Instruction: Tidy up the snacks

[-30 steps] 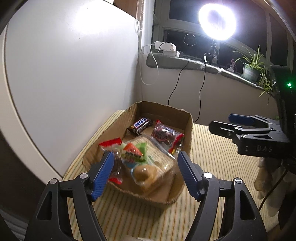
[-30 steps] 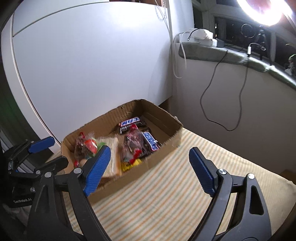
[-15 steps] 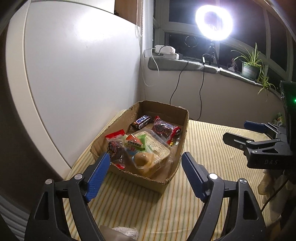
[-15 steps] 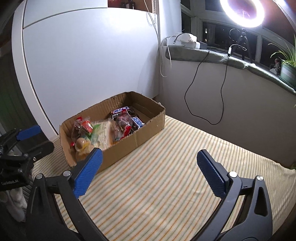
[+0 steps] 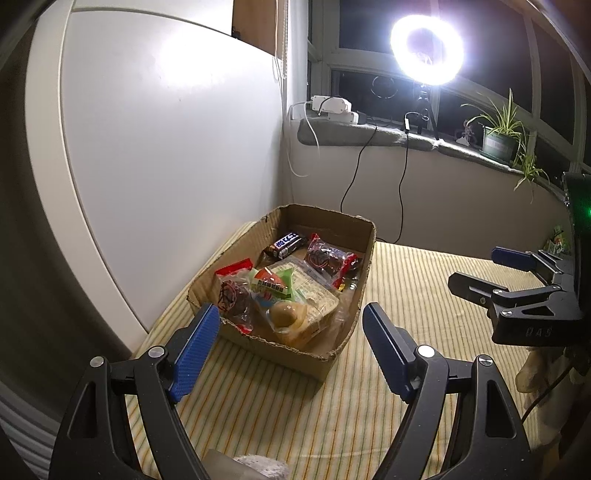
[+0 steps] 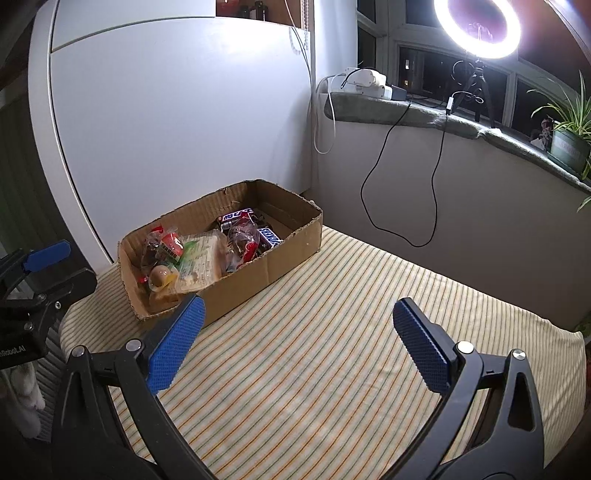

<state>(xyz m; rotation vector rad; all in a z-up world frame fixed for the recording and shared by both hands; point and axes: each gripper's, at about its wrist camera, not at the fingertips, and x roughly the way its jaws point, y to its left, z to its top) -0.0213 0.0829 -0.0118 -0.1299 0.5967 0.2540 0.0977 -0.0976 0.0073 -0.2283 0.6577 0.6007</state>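
A shallow cardboard box (image 5: 345, 314) (image 6: 266, 266) sits on the striped cloth at the table's back left corner. Several wrapped snacks lie inside: a Snickers bar (image 5: 286, 243) (image 6: 234, 216), a clear bag of dark sweets (image 5: 327, 256), a clear bread pack (image 5: 306, 295) (image 6: 201, 254) and a round bun (image 5: 284, 314) (image 6: 159, 275). My left gripper (image 5: 290, 349) hovers open just in front of the box, nothing between its blue pads. My right gripper (image 6: 295, 345) is open over bare cloth to the right of the box; it also shows in the left wrist view (image 5: 487, 271).
A white cabinet panel (image 5: 166, 155) stands close behind the box on the left. A low wall with a sill (image 6: 424, 110) carries a ring light (image 6: 476, 26), power strip, dangling cables and a potted plant (image 6: 569, 144). Striped cloth (image 6: 332, 350) covers the table.
Both grippers have drawn back from the box, which now looks smaller and farther away. Their jaws stand a little wider than a second ago. The snacks have not moved.
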